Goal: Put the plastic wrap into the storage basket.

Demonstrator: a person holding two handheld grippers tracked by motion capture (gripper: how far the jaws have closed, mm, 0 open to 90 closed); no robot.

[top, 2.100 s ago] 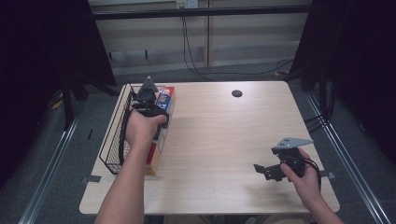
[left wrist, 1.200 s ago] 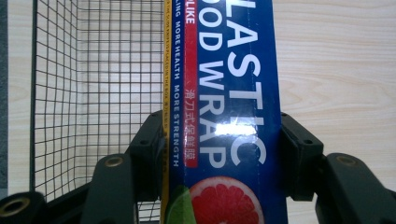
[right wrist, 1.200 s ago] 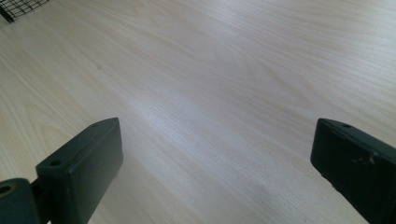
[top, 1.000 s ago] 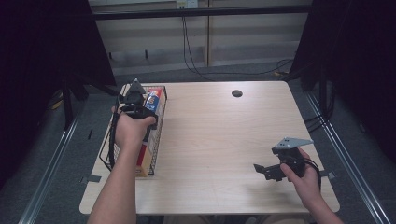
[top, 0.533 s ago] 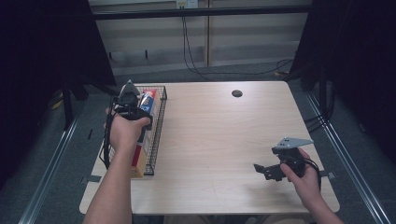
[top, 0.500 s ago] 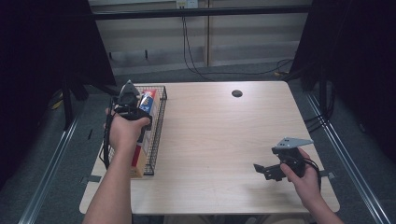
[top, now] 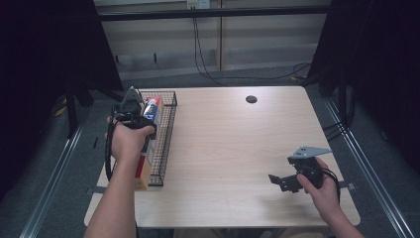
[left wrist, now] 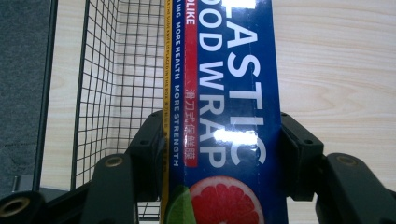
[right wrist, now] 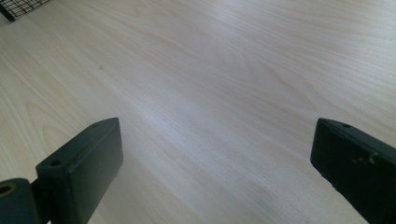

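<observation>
My left gripper (top: 132, 106) clamped on plastic wrap box (left wrist: 224, 116), pads pressing both long sides. Box blue, grapefruit picture at near end, yellow strip along one side. I hold box over wire basket (top: 168, 134) at table's (top: 237, 148) left edge, box lying lengthwise along basket, far end toward far-left corner. Cannot tell whether box rests on basket floor. My right gripper (top: 287, 179) near table's near-right corner, jaws wide apart, nothing between, bare wood beneath. Small dark disc (top: 251, 99) near far edge.

A lab: bare wooden table (top: 228, 148), dark curtains (top: 49, 49), trailing cables (top: 203, 54).
</observation>
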